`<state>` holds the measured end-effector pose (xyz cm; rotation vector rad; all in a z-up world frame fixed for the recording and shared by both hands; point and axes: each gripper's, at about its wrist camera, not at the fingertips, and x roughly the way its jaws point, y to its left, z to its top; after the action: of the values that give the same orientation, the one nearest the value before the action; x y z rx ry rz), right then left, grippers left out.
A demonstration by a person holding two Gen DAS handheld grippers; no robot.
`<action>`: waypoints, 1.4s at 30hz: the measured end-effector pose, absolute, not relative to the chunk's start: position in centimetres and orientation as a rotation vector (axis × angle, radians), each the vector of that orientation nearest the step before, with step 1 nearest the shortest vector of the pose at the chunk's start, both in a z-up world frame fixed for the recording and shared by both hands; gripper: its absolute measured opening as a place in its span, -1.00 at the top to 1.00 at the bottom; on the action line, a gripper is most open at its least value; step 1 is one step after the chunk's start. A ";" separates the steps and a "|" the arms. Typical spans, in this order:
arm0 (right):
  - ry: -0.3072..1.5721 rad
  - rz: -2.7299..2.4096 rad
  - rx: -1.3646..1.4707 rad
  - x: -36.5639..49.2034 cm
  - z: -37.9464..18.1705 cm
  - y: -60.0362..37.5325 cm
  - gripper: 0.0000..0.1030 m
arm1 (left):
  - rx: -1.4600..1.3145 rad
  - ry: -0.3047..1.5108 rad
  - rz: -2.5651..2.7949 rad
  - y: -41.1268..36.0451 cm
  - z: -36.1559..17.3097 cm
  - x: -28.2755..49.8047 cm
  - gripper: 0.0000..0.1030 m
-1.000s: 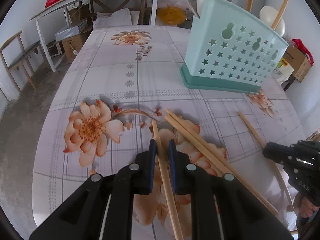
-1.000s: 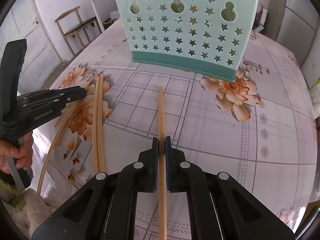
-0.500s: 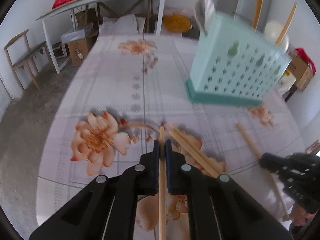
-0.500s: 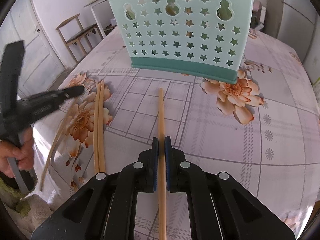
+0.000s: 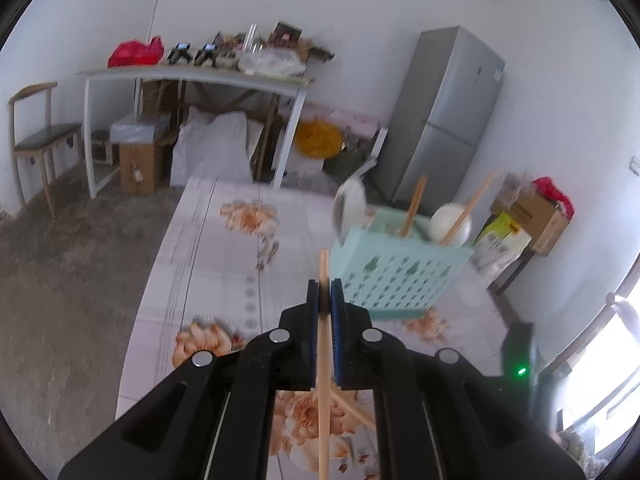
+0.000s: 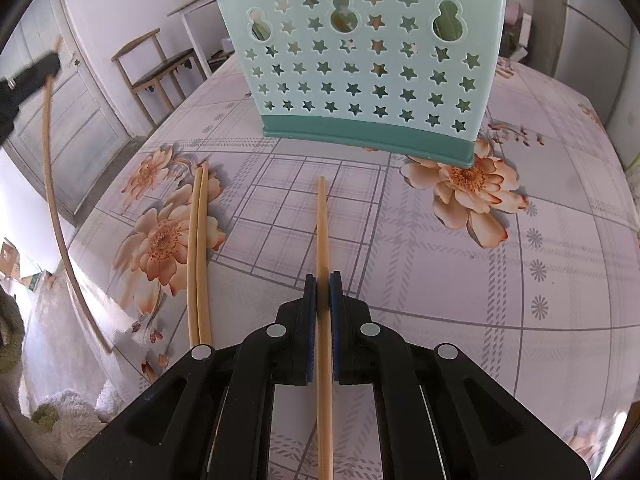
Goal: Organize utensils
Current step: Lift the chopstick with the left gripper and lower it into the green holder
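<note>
The floral-clothed table (image 6: 440, 240) carries a teal caddy (image 6: 360, 80) — plus 2 loose chopsticks (image 6: 198, 256) lying side by side.

Four loose chopsticks (image 6: 323, 240), one star-holed holder (image 6: 360, 68), two grippers (image 6: 323, 280)

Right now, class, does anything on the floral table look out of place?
Yes. A pair of chopsticks lies loose on the tablecloth left of the teal utensil holder, not stood inside it; nothing looks spilled or broken.

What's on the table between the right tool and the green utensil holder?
In the right wrist view, only the chopstick clamped in the right tool runs toward the utensil holder. Past its tip there is bare flowered tablecloth.
</note>
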<state>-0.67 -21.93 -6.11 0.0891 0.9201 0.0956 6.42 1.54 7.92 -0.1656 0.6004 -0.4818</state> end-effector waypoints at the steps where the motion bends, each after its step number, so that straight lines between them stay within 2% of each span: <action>1: 0.920 0.096 0.088 -0.6 -6.1 -21.9 0.91 | -0.167 0.585 -0.486 1.5 8.4 6.4 0.90; 13: 0.916 0.093 0.091 -0.8 -6.2 -22.1 0.91 | -0.221 0.403 -0.615 0.3 15.3 7.4 0.90; 26: 0.916 0.094 0.097 -0.7 -6.2 -22.1 0.91 | -0.238 0.195 -0.710 -4.3 23.4 10.0 0.90; 32: 0.915 0.096 0.108 -0.6 -6.0 -22.3 0.91 | -0.201 0.157 -0.672 -7.0 23.1 11.9 0.90; 42: 0.914 0.097 0.118 -0.7 -6.0 -22.3 0.91 | -0.198 0.183 -0.602 -9.2 18.7 15.4 0.90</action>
<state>-0.66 -22.29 -5.97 0.1178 0.9141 0.0970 15.42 -9.15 18.73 -0.1976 0.1829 -0.6022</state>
